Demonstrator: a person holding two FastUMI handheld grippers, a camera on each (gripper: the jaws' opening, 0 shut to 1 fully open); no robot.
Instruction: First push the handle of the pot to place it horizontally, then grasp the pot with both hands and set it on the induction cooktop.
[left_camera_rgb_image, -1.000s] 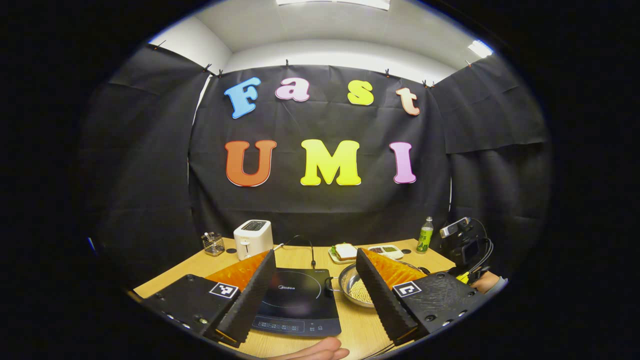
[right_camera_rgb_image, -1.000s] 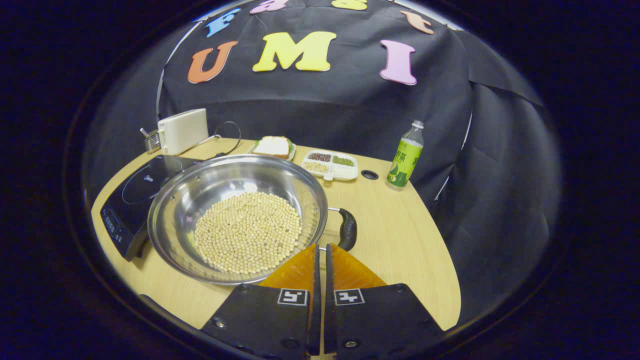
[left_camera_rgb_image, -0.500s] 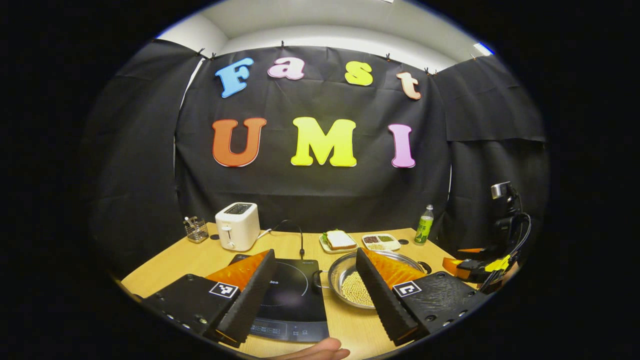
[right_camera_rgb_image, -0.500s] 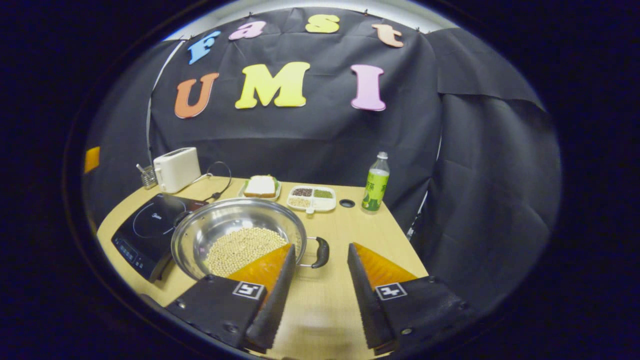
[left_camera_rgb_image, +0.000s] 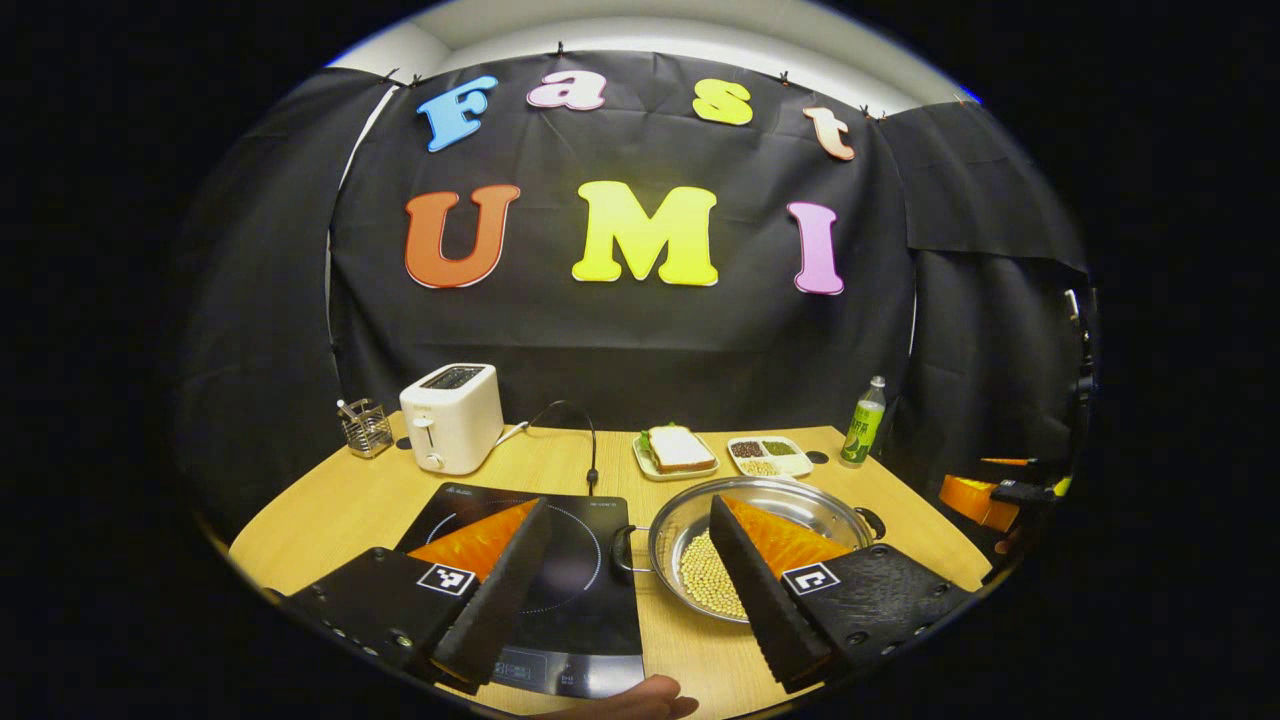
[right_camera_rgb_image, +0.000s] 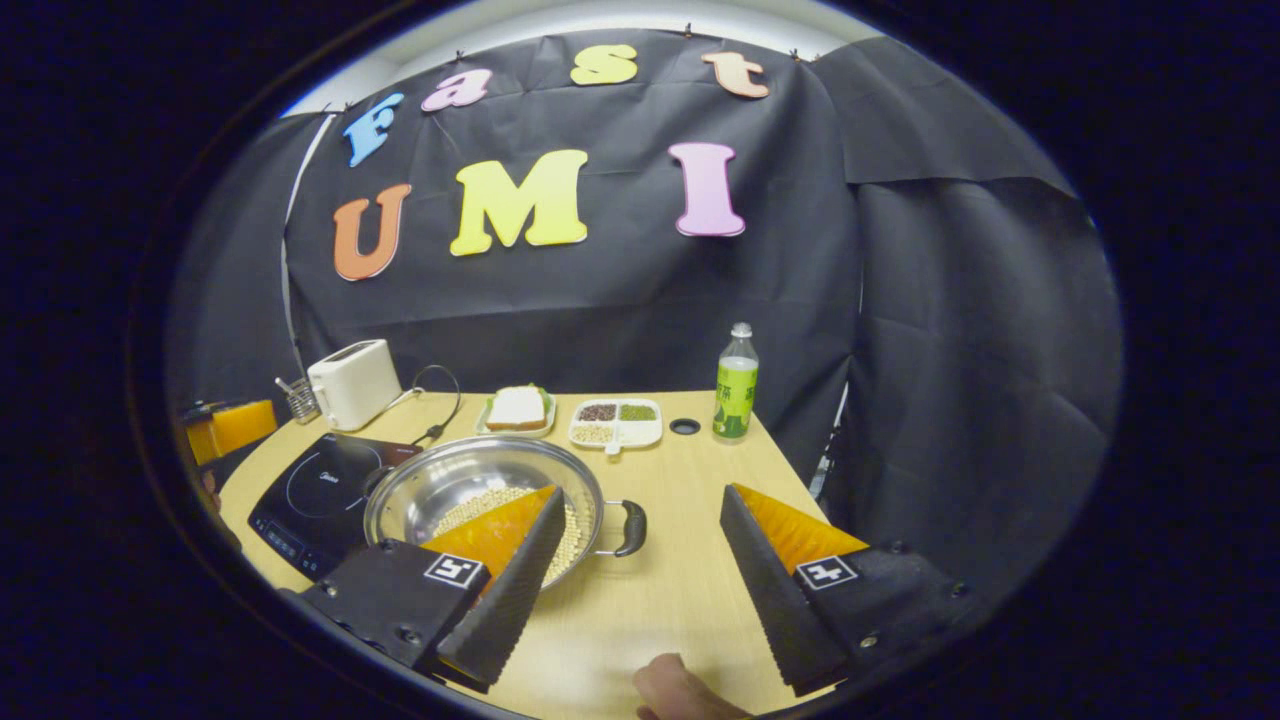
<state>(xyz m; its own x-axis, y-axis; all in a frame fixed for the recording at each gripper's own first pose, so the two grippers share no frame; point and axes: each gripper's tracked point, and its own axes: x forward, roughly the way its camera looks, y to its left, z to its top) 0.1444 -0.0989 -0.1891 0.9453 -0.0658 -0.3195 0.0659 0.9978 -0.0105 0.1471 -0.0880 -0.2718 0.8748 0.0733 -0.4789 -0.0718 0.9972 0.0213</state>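
Left hand-held gripper (left_camera_rgb_image: 630, 590): sitting at lower centre of the left gripper view, fingers spread wide, gripping nothing.

Right hand-held gripper (right_camera_rgb_image: 640, 590): sitting at lower centre of the right gripper view, fingers spread wide, gripping nothing; also showing at the right edge of the left gripper view (left_camera_rgb_image: 985, 497).

Round stainless-steel pot (right_camera_rgb_image: 450, 485): resting on the light wooden table (right_camera_rgb_image: 680, 480), holding pale round beans (left_camera_rgb_image: 708, 585), just right of the flat black induction cooktop (left_camera_rgb_image: 580, 560). Its black side handles (right_camera_rgb_image: 632, 527) are pointing left and right.

Lying along the far side of the table in the left gripper view: wire utensil holder (left_camera_rgb_image: 365, 428), white toaster (left_camera_rgb_image: 450, 416), plate with a sandwich (left_camera_rgb_image: 677, 450), white divided dish of grains (left_camera_rgb_image: 768, 455), green-labelled bottle (left_camera_rgb_image: 865, 422).
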